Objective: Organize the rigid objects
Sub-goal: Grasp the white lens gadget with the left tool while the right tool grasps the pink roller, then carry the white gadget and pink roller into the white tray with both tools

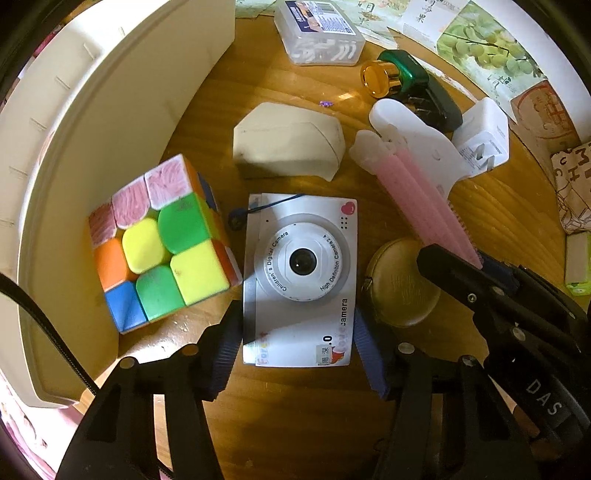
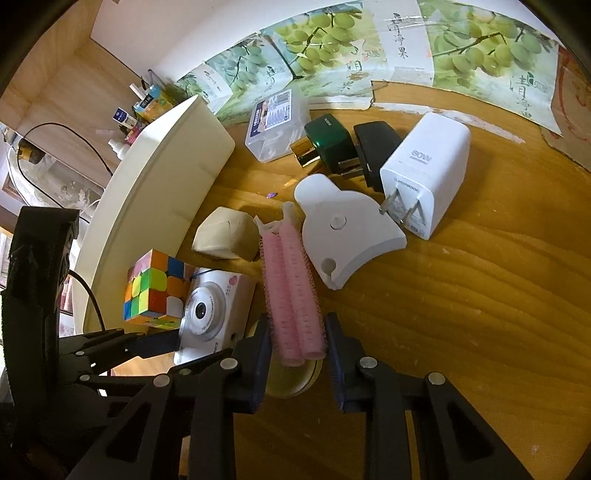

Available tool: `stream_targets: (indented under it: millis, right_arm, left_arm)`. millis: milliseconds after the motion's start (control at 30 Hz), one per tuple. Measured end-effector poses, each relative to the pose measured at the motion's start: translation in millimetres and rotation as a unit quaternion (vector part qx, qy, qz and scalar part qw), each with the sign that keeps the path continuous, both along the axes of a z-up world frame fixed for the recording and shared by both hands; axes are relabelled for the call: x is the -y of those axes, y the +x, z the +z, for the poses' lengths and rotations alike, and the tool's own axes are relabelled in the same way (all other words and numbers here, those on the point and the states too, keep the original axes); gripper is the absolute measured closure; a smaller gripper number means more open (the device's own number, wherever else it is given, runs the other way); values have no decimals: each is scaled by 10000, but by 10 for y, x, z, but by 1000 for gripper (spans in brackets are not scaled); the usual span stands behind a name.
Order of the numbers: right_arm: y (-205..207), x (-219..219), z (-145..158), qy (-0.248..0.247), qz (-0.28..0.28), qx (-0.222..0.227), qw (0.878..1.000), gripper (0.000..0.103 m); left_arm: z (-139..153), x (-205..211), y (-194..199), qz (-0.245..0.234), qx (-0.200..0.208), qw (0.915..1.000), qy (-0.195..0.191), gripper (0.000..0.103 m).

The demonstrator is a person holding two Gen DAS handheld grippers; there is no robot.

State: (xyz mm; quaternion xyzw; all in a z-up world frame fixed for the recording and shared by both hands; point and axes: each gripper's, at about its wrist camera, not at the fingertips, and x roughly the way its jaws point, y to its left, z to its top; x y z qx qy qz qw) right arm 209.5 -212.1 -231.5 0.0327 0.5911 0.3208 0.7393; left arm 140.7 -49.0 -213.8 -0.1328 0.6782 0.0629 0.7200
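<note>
A white children's digital camera (image 1: 299,277) lies lens up on the wooden table (image 1: 295,413). My left gripper (image 1: 297,339) points straight down and is shut on it, its blue pads (image 1: 225,347) pressing the camera's two long sides. A pair of pink hair rollers (image 2: 293,291) lies just to the right, their near end resting over a round gold case (image 1: 399,284). My right gripper (image 2: 297,343) is shut on that near end, with a pad on each side. The left gripper (image 2: 147,339) also shows at the lower left of the right wrist view, beside the camera (image 2: 212,314).
A colourful puzzle cube (image 1: 159,243) stands left of the camera, against a large cream bin (image 1: 92,110). Beyond lie a beige block (image 1: 288,144), a white plastic piece (image 1: 417,147), a white charger (image 1: 484,136), a black plug (image 1: 439,107), a green bottle (image 1: 391,75) and a clear box (image 1: 321,33).
</note>
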Motion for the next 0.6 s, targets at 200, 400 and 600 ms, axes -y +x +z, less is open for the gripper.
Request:
stream_targets:
  millis: [200, 400, 600]
  right_arm:
    - [-84, 50, 25, -67, -72, -129, 9999, 76]
    - [-167, 121, 72, -154, -213, -240, 9994, 76]
    - [-273, 161, 106, -270, -342, -456, 9980, 76]
  left_arm:
    - [-33, -32, -201, -70, -121, 9998, -151, 42]
    - [-55, -19, -519, -155, -263, 9987, -400, 42]
    - [-38, 24, -742, -488, -487, 9958, -597, 42]
